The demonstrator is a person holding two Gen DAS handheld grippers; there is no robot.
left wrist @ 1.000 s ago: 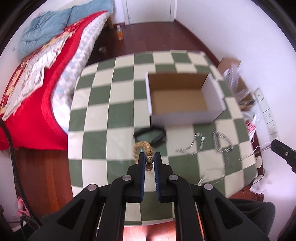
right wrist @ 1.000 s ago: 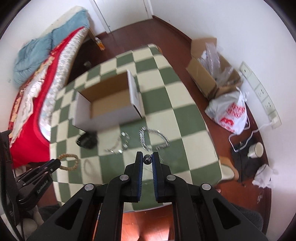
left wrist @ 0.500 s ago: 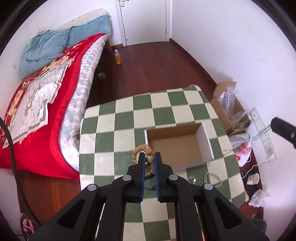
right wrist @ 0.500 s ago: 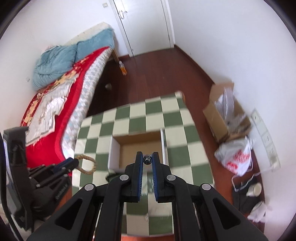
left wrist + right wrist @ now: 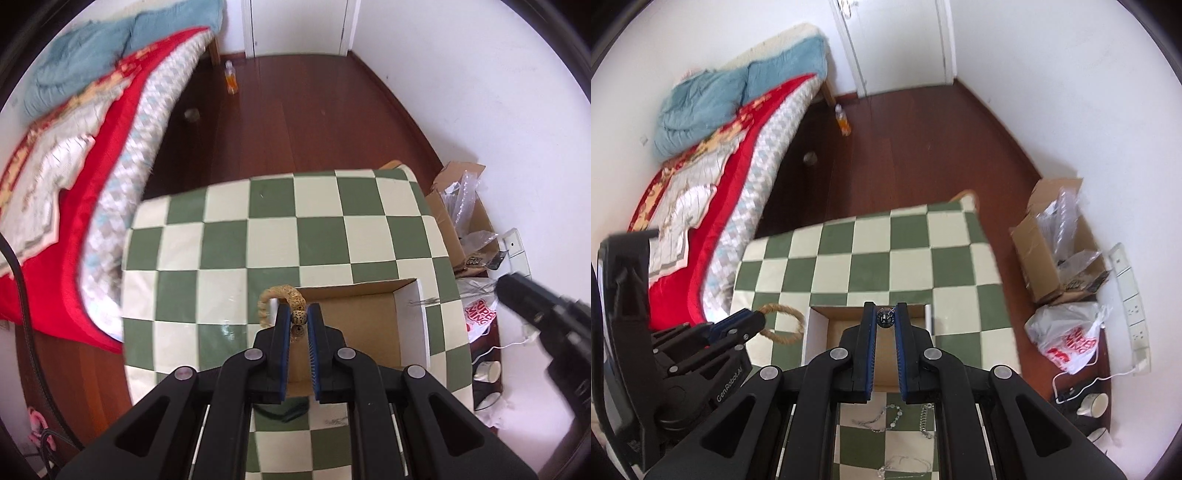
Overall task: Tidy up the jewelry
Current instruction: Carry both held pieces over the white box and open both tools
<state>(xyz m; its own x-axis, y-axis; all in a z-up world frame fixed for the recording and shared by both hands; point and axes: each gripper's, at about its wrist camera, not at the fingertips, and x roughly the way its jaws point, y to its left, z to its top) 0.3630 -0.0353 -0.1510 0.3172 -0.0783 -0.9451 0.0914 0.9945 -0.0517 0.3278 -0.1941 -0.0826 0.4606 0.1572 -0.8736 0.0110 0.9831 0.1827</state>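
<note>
My left gripper (image 5: 298, 318) is shut on a tan beaded bracelet (image 5: 282, 295) and holds it above the near left corner of the open cardboard box (image 5: 369, 325). The same bracelet (image 5: 781, 325) hangs as a ring from the left gripper (image 5: 757, 318) in the right wrist view. My right gripper (image 5: 885, 317) is shut on a dark round bead (image 5: 885, 317) of a thin chain, held above the box (image 5: 816, 332). The right gripper also shows in the left wrist view (image 5: 517, 295), with the thin chain (image 5: 424, 302) trailing over the box's right wall.
The box stands on a green-and-cream checkered table (image 5: 295, 236). Silver chains (image 5: 886, 417) lie on the table below my right gripper; a dark item (image 5: 284, 408) lies under my left. A red-covered bed (image 5: 74, 166) is left; a carton (image 5: 1041, 258) and bag (image 5: 1067, 339) are right.
Both grippers have moved forward and down toward the box with their jewelry still held. The box now sits right under the fingertips and looks larger.
</note>
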